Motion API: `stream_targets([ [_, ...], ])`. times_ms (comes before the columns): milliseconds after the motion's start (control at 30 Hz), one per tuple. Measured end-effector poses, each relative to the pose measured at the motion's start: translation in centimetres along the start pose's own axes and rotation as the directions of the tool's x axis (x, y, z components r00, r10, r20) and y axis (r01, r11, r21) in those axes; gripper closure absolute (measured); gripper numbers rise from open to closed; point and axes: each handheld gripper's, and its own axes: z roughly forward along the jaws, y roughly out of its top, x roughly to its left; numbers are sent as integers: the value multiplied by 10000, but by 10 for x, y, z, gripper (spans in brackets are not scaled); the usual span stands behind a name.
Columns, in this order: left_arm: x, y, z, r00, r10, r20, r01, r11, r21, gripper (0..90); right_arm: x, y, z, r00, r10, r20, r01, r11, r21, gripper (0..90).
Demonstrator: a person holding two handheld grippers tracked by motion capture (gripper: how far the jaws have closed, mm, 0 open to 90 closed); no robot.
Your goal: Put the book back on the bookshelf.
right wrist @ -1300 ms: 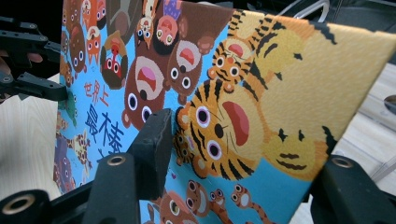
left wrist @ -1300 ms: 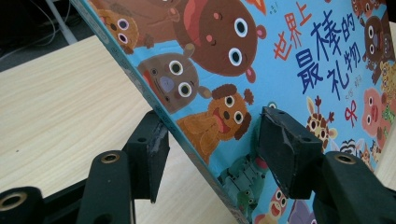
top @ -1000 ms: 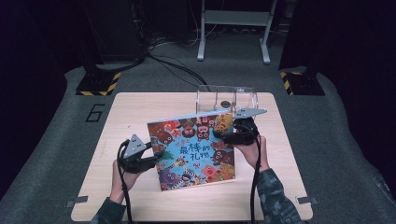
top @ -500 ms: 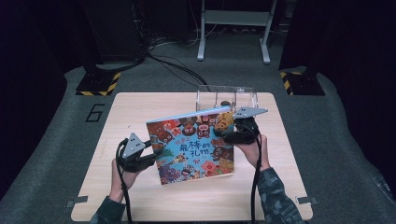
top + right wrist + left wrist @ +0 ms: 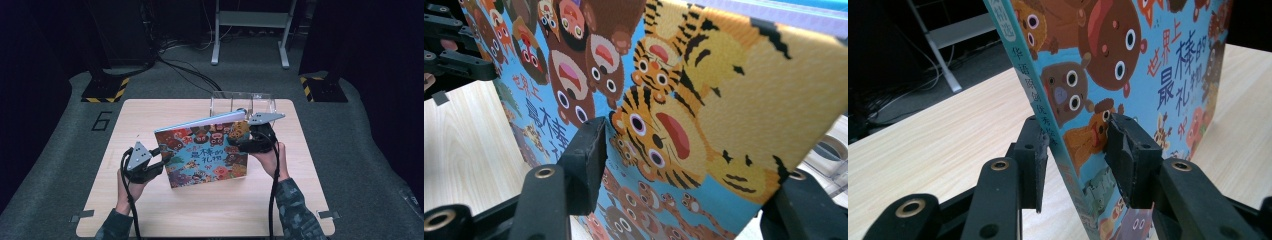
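Observation:
A picture book (image 5: 205, 150) with cartoon animals on a blue cover stands tilted on the wooden table (image 5: 150, 115), its near edge down and its far edge raised. My right gripper (image 5: 241, 145) is shut on the book's right edge near the tiger; in the right gripper view one pad presses the cover (image 5: 724, 100) and the other jaw sits behind it. My left gripper (image 5: 159, 161) straddles the spine (image 5: 1048, 115). Its jaws have just been closing, and a gap still shows beside the book.
A clear plastic box (image 5: 243, 102) stands at the table's far edge just behind the book, close to my right gripper. Bare tabletop lies left of the book and in front of it. Dark floor with cables and stand feet surrounds the table.
The book's far edge has come up, so the book stands steeper. The left jaws have narrowed around the spine. Both hands have stayed nearly in place.

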Motion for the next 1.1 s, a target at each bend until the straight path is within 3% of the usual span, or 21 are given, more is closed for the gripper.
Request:
stream_targets([
  [100,1,0,-1,9997,-42,222,42,10000,-1,594,1,-2,-1,10000,-20,-28,20,10000,-10,434],
  [133,2,0,-2,9984,-274,490,281,9995,-131,580,2,-3,-2,10000,2,-42,-2,10000,-56,436],
  [267,2,1,0,9985,-351,414,362,9990,-249,571,3,-5,-4,9999,-161,-5,161,9998,-135,438],
  [333,5,2,0,9973,-425,596,437,9989,-190,579,3,-4,-3,9999,-140,18,141,9998,-168,438],
  [667,0,3,-2,9997,219,104,-212,9979,-604,611,2,-8,-2,10000,54,72,-51,9991,-415,417],
  [767,-2,0,-3,9995,328,-36,-330,9969,-712,616,2,-8,0,9999,-128,-8,128,9990,-426,417],
  [933,-2,-3,-5,9993,163,351,-140,9977,-658,621,0,-8,0,9996,-225,-170,220,9994,-281,416],
  [967,0,-2,-6,9984,283,481,-254,9979,-597,609,0,-8,-1,9994,-285,-176,280,9992,-301,416],
  [1000,2,-1,-5,9973,74,727,-26,9978,-660,591,0,-9,-1,9994,-304,-166,299,9991,-308,417],
  [1100,4,1,-4,9945,74,1042,-15,9984,-570,524,1,-10,-2,9996,-282,-102,278,9991,-323,415],
])
